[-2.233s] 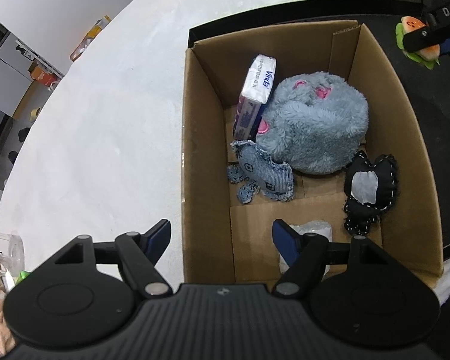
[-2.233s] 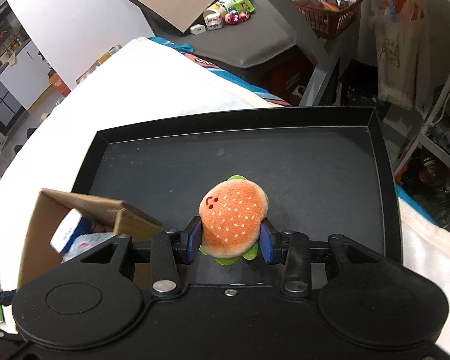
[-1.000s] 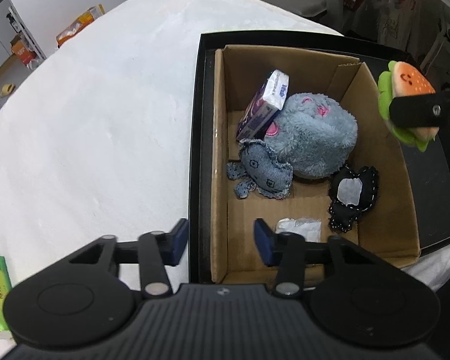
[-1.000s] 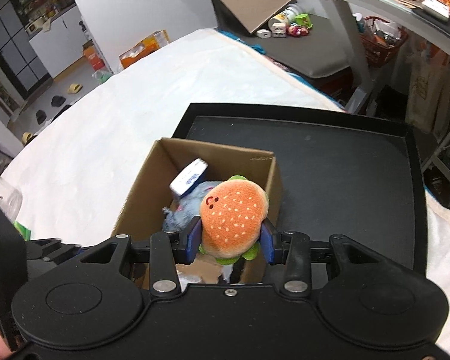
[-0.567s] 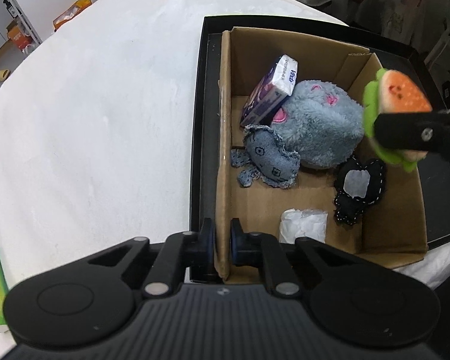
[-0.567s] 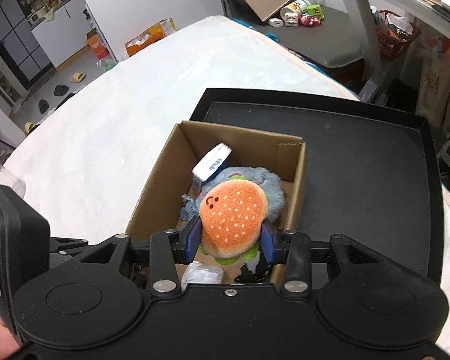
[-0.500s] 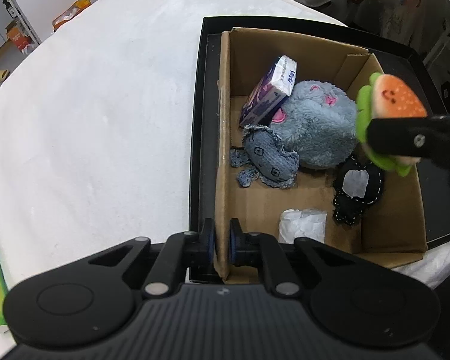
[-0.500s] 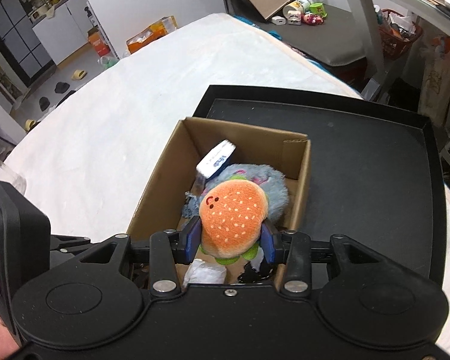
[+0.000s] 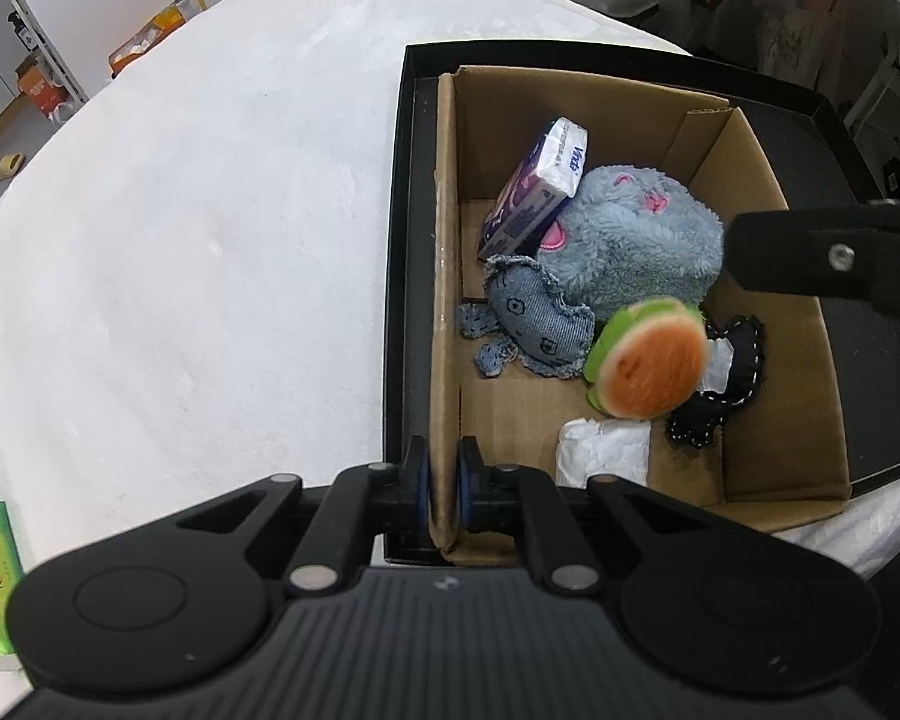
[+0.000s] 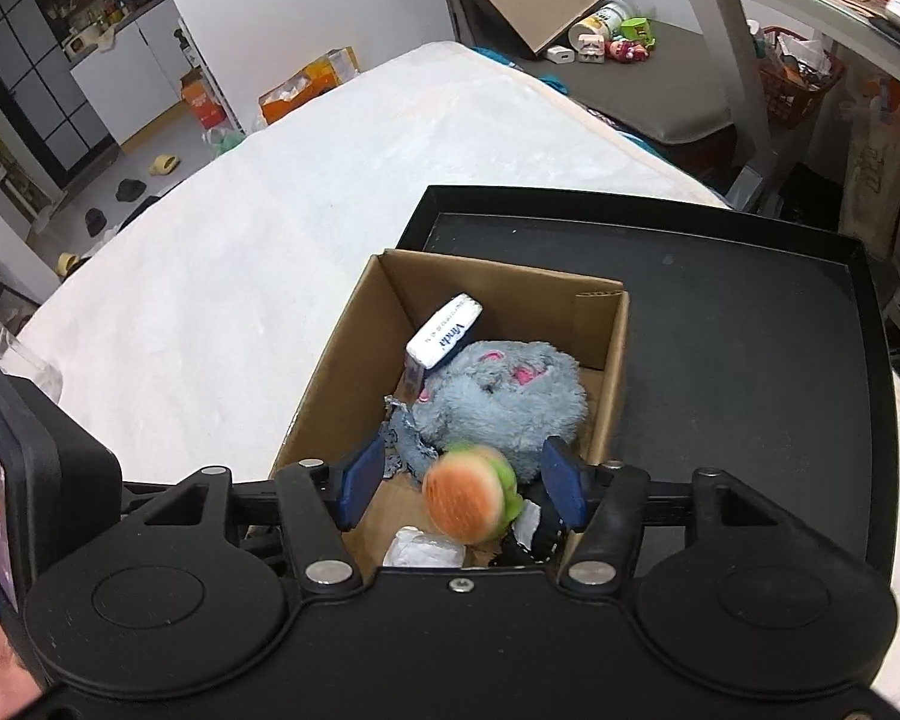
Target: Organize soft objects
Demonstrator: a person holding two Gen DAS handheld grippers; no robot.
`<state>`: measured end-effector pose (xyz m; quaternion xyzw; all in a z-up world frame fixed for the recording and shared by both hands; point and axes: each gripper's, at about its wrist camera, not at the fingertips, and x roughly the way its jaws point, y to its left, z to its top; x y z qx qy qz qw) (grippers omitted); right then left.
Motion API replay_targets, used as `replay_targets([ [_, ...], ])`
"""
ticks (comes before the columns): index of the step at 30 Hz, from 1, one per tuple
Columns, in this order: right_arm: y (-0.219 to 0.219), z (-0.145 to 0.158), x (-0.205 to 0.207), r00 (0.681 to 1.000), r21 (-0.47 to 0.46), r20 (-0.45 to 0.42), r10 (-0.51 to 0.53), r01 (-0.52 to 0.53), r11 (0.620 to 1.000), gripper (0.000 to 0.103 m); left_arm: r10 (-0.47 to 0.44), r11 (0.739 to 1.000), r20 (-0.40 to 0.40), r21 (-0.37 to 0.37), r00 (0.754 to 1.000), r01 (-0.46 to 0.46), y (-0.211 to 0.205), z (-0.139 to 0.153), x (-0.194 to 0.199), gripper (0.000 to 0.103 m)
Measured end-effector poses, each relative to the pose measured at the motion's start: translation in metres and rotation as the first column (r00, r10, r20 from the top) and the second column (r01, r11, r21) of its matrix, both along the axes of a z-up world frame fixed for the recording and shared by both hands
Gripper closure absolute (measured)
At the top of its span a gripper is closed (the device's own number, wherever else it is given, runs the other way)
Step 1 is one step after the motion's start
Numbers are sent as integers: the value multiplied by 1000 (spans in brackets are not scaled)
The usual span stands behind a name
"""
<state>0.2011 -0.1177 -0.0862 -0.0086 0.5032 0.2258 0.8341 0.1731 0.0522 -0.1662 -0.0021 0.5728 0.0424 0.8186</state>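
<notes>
1. The left gripper (image 9: 444, 483) has its jaws pinching the near left wall of the cardboard box (image 9: 447, 276), one pad on each face of the wall.
2. The right gripper (image 10: 461, 483) sits above the box; its jaws have just been opening and now stand spread, with neither pad touching anything.
3. The burger plush (image 10: 469, 501) is blurred and free of the pads, between and below them, over the box interior. In the left wrist view the burger plush (image 9: 648, 357) shows in front of the black stitched plush (image 9: 729, 384).
4. Inside the box: a grey furry plush (image 9: 627, 243), a denim plush (image 9: 534, 321), a tissue pack (image 9: 537, 186) leaning on the grey one, and a white crumpled packet (image 9: 606, 450).
5. The box stands in a black tray (image 10: 750, 324) on a white cloth surface (image 9: 180, 240).
</notes>
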Motion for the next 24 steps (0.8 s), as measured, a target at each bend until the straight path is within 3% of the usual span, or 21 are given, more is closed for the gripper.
replay_targets([
  [5, -13, 0, -3, 1000, 12, -5, -20, 20, 1000, 41, -6, 1000, 5, 21, 1000, 6, -7, 3, -1, 94],
  [13, -39, 8, -10, 996, 43, 16, -86, 85, 995, 18, 0, 1000, 7, 25, 1000, 0, -6, 16, 2, 87],
  [15, -45, 10, -11, 995, 40, 17, -103, 102, 994, 13, -5, 1000, 0, 26, 1000, 5, -6, 20, 2, 75],
  [17, -51, 11, -12, 993, 34, 22, -120, 119, 992, 9, -4, 999, -6, 33, 1000, 4, -8, 25, 3, 53],
  [20, -59, 10, -11, 989, 24, 18, -146, 146, 989, 4, 8, 998, 26, 62, 1000, -10, -9, 37, 0, 38],
  [24, -69, 11, -13, 985, 15, 11, -173, 172, 985, 1, 20, 999, 51, 49, 998, -23, -11, 59, -2, 20],
])
